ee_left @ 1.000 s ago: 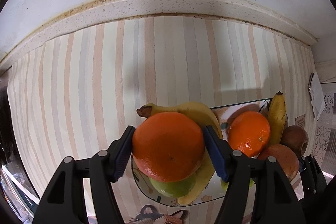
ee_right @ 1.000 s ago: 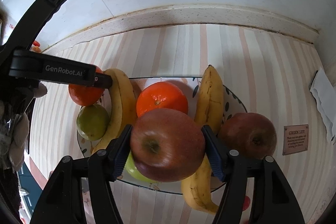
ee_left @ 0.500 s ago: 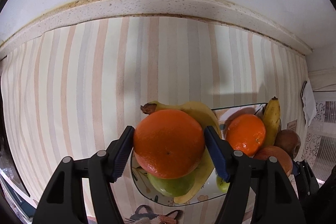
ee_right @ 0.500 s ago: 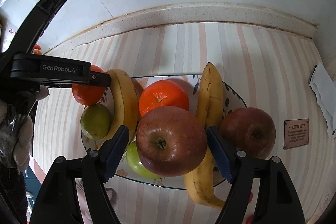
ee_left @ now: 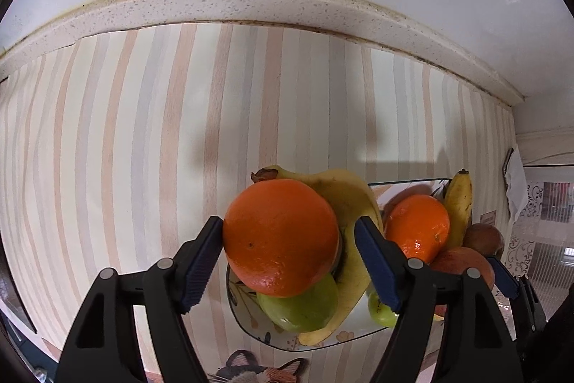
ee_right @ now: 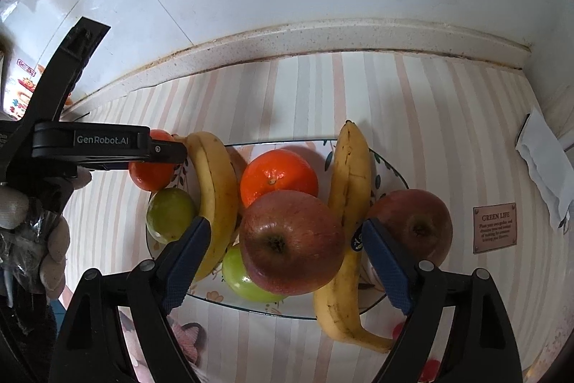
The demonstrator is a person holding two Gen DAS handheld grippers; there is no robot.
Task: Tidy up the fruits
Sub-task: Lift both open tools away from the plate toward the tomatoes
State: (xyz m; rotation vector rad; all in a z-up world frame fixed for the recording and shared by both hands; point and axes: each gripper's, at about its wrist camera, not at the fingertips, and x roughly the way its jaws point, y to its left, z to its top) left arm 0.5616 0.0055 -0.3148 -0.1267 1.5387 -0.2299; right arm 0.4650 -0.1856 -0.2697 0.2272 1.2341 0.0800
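Note:
My left gripper (ee_left: pixel 288 261) is open around an orange (ee_left: pixel 281 237); the left pad touches it, the right pad stands clear. The orange rests on a green fruit (ee_left: pixel 299 306) and a banana (ee_left: pixel 349 203) at the left end of the fruit plate (ee_left: pixel 251 322). My right gripper (ee_right: pixel 285 266) is open, both pads clear of a red apple (ee_right: pixel 292 241) that lies on a green fruit (ee_right: pixel 247 282) in the plate (ee_right: pixel 394 178). The plate also holds a second orange (ee_right: pixel 278 176), two bananas (ee_right: pixel 349 203) and another red apple (ee_right: pixel 412 225).
The plate stands on a striped mat (ee_left: pixel 125 149) against a speckled counter ledge (ee_left: pixel 251 6) and white tiled wall. A small brown sign (ee_right: pixel 495 227) and a folded white cloth (ee_right: pixel 545 164) lie at the right. The left gripper's arm (ee_right: pixel 89 146) shows in the right view.
Both grippers have opened. The right let go of the red apple, which settled onto the fruit pile. The left loosened on the orange, now resting on the plate's fruit.

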